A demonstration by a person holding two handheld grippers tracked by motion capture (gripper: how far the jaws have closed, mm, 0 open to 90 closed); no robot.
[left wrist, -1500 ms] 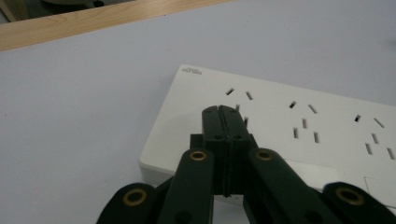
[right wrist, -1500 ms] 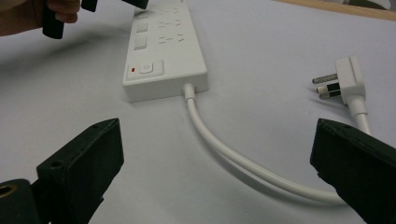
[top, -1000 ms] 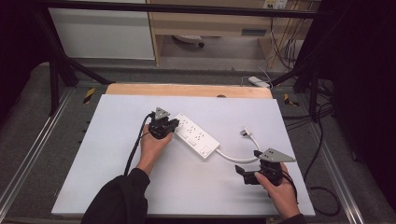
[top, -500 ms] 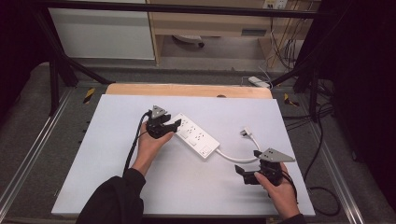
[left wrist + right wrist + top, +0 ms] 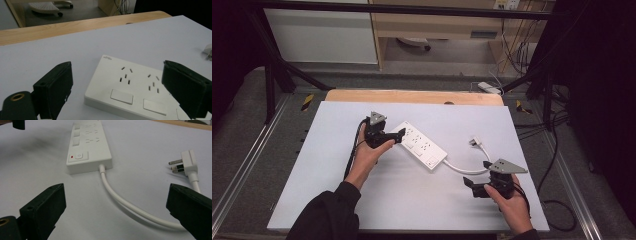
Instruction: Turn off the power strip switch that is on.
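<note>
Left tool [image 5: 117,92] gaping beside glossy white rectangular power strip [image 5: 419,145], right tool [image 5: 117,212] gaping over smooth cable [image 5: 125,202]

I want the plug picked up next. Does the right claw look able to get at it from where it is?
Probably yes. The right claw is open and holds nothing, and the plug lies loose on bare table ahead of it, prongs free. Only its own white cable runs between them.
</note>
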